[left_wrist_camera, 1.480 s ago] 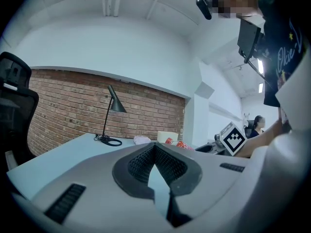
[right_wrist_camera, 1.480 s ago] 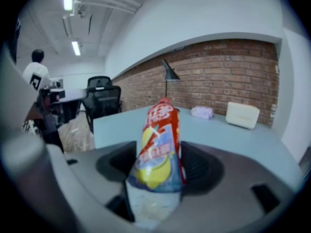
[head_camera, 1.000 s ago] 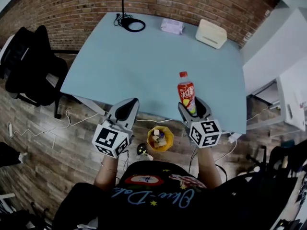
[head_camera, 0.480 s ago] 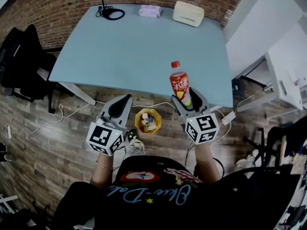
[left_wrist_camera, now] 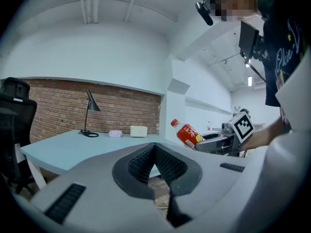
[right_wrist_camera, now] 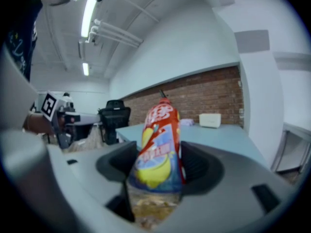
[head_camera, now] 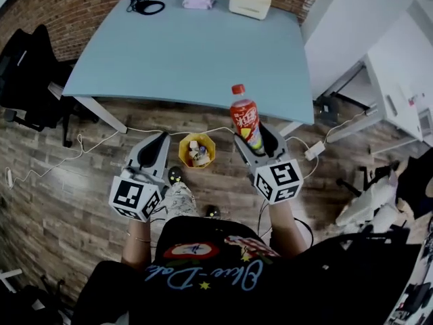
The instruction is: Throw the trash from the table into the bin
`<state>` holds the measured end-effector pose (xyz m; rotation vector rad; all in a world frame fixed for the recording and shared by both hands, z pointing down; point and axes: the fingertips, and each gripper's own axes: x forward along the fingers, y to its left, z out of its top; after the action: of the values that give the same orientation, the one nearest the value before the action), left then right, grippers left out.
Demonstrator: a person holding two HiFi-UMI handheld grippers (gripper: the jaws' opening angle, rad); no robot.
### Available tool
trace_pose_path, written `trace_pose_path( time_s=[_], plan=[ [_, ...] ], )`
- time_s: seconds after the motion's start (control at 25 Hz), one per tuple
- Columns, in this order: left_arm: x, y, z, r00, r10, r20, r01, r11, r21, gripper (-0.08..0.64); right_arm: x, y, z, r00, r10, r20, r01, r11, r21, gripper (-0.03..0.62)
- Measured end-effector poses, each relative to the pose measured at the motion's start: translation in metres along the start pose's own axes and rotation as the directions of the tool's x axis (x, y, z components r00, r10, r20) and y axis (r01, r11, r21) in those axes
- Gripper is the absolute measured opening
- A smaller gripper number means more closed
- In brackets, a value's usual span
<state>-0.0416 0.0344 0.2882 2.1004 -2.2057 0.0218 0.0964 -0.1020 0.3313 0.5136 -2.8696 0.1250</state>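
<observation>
Here the right gripper (head_camera: 258,135) is clamping a red-capped drink bottle (head_camera: 245,119) low on its body, with its jaws standing wide around it. The bottle is leaning forward, so in the head view its cap is overlapping the near edge of the pale blue table (head_camera: 189,53), close to the near right corner. The left gripper (head_camera: 161,141) is hanging with its jaws pressed together and nothing between them.

The yellow bin (head_camera: 182,153) is sitting on the wooden floor (head_camera: 67,202) between the two grippers, near the table's front edge, with some scraps lying in it. Bare floor is lying open on either side of the bin. A white power adapter (head_camera: 312,150) on its cable is resting on the floor just past the right gripper.

A black chair (head_camera: 27,73) is crowding the table's left edge, and white furniture (head_camera: 399,93) is standing off to the right. Along the table's far edge, a lamp base (head_camera: 149,6), a small packet (head_camera: 198,1) and a white box (head_camera: 249,2) are sitting by the brick wall (head_camera: 81,5), leaving the rest of the tabletop bare.
</observation>
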Motion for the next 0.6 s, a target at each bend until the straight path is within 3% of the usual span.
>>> trace_pose_path(
  time_s=[0.32,0.6],
  plan=[
    [-0.02,-0.03,-0.012,0.998,-0.042,-0.044,0.042,0.999,0.007,0.008,-0.053,0.003,-0.006,0.998,-0.062,0.034,0.061,0.998,0.011,0.285],
    [-0.019,-0.043,-0.003,0.993,-0.118,-0.014,0.118,0.993,0.016,0.008,-0.092,0.003,-0.001,0.986,-0.157,0.063,0.156,0.988,0.013,0.286]
  ],
)
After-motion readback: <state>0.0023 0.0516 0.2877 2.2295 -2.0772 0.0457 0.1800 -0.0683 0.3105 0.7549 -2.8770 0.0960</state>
